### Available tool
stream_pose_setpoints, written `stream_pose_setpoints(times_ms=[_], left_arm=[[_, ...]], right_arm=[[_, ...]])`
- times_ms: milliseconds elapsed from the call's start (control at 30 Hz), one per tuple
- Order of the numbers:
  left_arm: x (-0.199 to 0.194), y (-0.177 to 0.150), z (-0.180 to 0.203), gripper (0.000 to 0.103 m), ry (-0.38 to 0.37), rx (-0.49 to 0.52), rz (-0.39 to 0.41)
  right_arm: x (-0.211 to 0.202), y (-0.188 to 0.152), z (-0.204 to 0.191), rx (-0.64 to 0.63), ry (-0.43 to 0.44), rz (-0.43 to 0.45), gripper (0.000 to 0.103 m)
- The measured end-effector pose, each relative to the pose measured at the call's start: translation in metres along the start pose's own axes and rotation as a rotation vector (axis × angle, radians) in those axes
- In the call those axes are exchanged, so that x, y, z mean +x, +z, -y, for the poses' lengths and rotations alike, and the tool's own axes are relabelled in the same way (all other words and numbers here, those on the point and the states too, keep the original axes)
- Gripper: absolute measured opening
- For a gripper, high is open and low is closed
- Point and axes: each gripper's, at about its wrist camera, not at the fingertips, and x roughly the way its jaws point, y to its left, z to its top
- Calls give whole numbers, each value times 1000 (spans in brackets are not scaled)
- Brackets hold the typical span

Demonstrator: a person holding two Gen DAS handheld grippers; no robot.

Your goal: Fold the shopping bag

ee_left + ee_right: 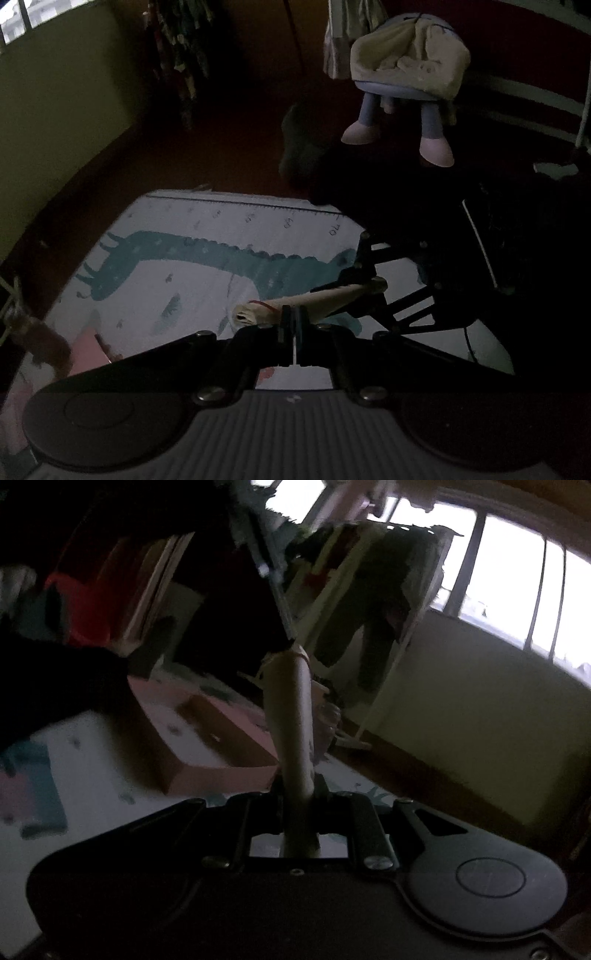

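The shopping bag (325, 299) is rolled into a narrow beige bundle with a red thread near one end. It hangs in the air above a white play mat (177, 266) printed with a teal dinosaur. My left gripper (293, 321) is shut on the bundle's near end. My right gripper (364, 275) is shut on its far end. In the right wrist view the bag (293, 716) runs straight up from my right gripper (299, 794) to the left gripper (280, 627) at its far end.
A small purple stool (402, 88) draped with a cream cloth stands on the dark floor beyond the mat. A pink open box (207, 738) lies on the mat. A clothes rack (373, 602) stands by the window wall.
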Motion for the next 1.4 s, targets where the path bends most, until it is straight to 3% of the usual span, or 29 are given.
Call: stream_pose_setpoints(times_ms=[200,400,533,633,733,833,900,967,1200,1267,1400], left_arm=[[-10,4,7,1,72,8,93],[-10,1,5,1,135,56,55],[-7,2,11,1,113,54,59],[-6,5,10,1,55,22,60],[0,1,9,9,58,-3,35],[15,-14,-7,24,94,-136,75],[40,-32,-25,27,123,-294,111],[70,-46,-37,50,136,-398,115],[184,-81,-74,50,228,-590,31],[206,-89,-89,39,221,-651,24],[242,-102,-107,29,231,-726,-10]], right_arm=[[-2,-6,29,371,99,62,14],[0,-15,38,486,96,80,13],[1,-20,42,548,92,90,13],[4,-21,43,556,91,77,13],[1,-26,58,619,45,74,13],[-7,-30,83,693,-51,81,13],[-15,-35,102,743,-118,90,13],[-17,-38,110,764,-146,80,13],[-8,-41,114,761,-137,19,14],[-6,-41,114,758,-126,8,14],[-4,-45,118,772,-114,-12,14]])
